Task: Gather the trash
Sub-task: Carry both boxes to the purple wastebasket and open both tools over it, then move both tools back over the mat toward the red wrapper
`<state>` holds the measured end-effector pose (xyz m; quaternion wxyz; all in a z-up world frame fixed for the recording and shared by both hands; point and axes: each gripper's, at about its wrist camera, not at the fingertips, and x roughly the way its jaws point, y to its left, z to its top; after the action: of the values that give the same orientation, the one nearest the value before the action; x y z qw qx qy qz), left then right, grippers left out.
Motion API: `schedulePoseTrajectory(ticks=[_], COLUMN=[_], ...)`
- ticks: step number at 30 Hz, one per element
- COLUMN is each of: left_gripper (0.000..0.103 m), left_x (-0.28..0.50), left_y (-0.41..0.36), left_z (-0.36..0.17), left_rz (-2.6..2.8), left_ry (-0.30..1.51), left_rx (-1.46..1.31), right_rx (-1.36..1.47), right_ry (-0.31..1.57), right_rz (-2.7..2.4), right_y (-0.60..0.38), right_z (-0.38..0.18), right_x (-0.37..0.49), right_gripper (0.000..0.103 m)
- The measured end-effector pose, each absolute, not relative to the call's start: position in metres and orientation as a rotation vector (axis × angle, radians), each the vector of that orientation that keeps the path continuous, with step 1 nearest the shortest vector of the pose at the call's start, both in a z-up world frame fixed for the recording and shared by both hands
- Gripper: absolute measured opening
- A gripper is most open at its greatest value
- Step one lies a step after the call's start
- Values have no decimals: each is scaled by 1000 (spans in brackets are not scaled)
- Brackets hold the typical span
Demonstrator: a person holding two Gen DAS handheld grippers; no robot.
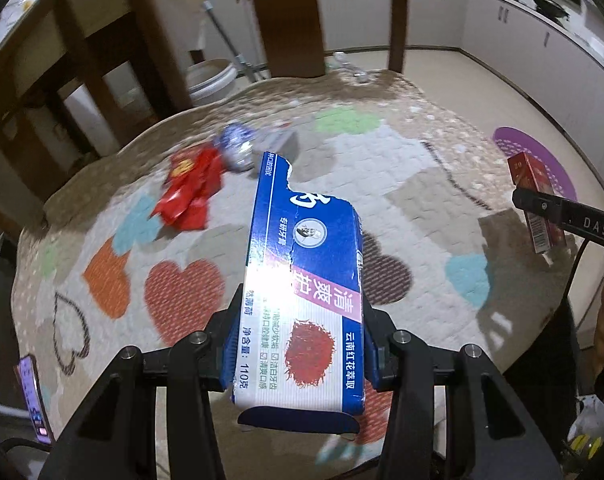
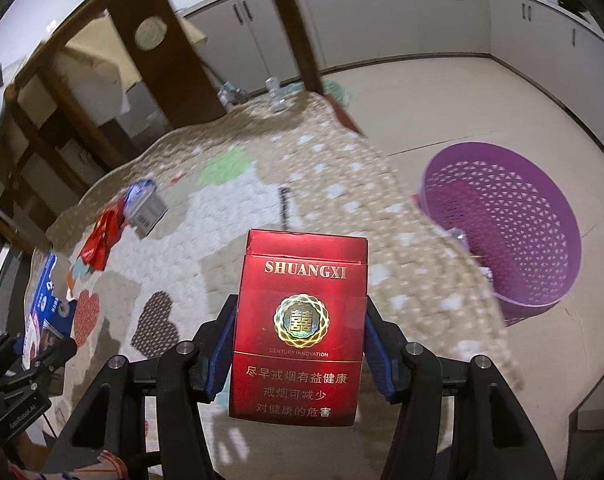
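Up close, the left tongs (image 1: 298,344) are clenched on a blue and white toothpaste box (image 1: 302,280), a flat cardboard carton with glossy print, a red flower picture and a ragged, torn far end; it sticks out forward above the bench (image 1: 422,208). Likewise the right tongs (image 2: 300,352) grip a red cigarette pack (image 2: 300,332), a shiny rectangular carton with gold lettering and a round gold emblem, pinched by its two narrow sides between blue-padded fingers (image 2: 218,356) and held upright over the bench edge. Beneath both lies a quilted cloth, beige and white with stitched squares and coloured heart patches in red, orange, teal, green and brown. Farther along the cloth rests a crumpled red wrapper (image 1: 188,188), glossy and creased, and just beyond it, touching or nearly so, a crushed blue-and-silver packet (image 1: 238,148) beside a small grey box (image 2: 148,210) with a barcode. Off the bench's right side, on the pale floor, stands a round purple plastic basket (image 2: 502,224) with a lattice of triangular holes; a few small scraps lie at its near inner wall, too blurred to name. Dark wooden chairs (image 1: 290,20) stand at the far side.
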<state>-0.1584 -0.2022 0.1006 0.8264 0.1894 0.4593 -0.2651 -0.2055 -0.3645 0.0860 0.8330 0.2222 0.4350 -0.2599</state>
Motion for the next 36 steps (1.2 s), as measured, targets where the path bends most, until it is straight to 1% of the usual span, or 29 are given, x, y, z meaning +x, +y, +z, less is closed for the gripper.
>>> schedulePoseTrajectory(ticks=[8,14,19,23,29,31,33,35,36], left_gripper=[46,46,46,46,46,50,62,66,67], left_x=[-154,-162,-170,-170,-171,-171,-172,-173,-173], left_y=[-277,-363,-428,-472,-508,-512,-514,-510,-509], left_z=[122,128,118,100,88,87,88,92,93], left_rz=[-707,-867,-964,-1010,-1050,-1068,-1085,-1094,-1097], left_ry=[942,941,962,1018,1057,1066,1058,1042,1037], left_rx=[435,456,471,463,441,430,418,409,407], right_rx=[512,574,593,608,621,632,650,659,660], right_ry=[838,790,762,761,770,770,768,765,764], right_rz=[-663,-765,-816,-836,-831,-823,-820,-821,-822], right_y=[-414,-462,-494,-519,-539,-544,-547,-549,-549], right_z=[106,108,108,102,94,92,90,89,88], right_x=[-255,-297,-315,-319,-316,-316,-317,-317,-319], right_gripper=[61,61,61,61,61,62,63,65,65])
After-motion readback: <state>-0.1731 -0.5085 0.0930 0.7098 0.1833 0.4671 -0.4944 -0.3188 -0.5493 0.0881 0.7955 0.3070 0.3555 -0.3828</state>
